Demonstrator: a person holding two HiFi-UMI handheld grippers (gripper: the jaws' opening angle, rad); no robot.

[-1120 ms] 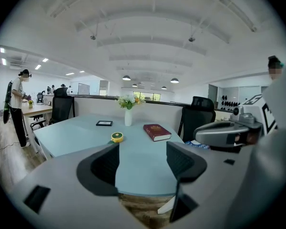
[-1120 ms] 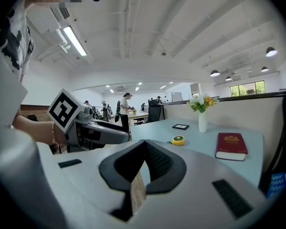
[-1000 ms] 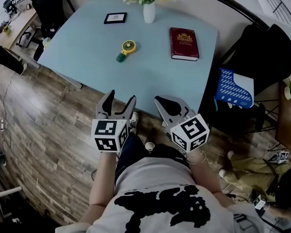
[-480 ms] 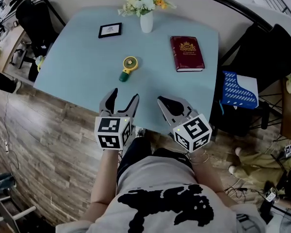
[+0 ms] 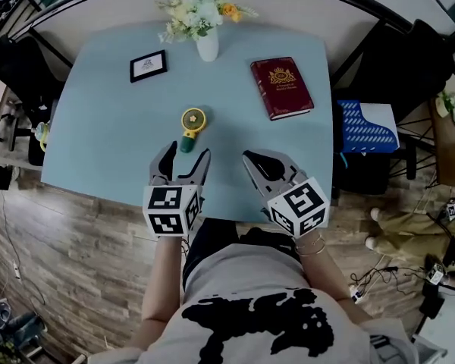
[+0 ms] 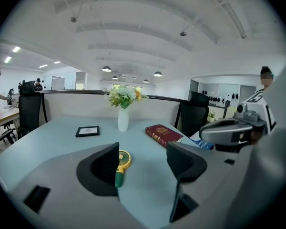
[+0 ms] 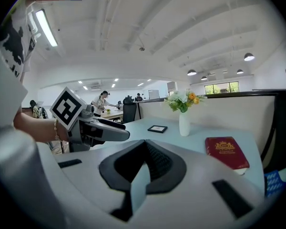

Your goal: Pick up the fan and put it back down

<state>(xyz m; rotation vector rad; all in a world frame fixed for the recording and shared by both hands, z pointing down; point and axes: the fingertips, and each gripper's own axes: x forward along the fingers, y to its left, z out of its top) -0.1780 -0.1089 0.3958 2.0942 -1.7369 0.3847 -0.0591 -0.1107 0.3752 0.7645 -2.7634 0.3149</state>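
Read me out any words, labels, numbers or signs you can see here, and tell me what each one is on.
No text can be read in any view.
Red book: gold crest and lettering on the cover, too small to read.
Picture frame: print inside, too blurred to read.
Marker cubes, left and right: black-and-white square patterns, no letters.
Shirt: black blotch, no words.

The table (image 5: 106,142) looks smooth and matt, the floor (image 5: 68,256) wood-planked, the fan (image 5: 192,120) plastic.

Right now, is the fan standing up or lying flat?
Lying flat: the fan has head and handle both on the table.
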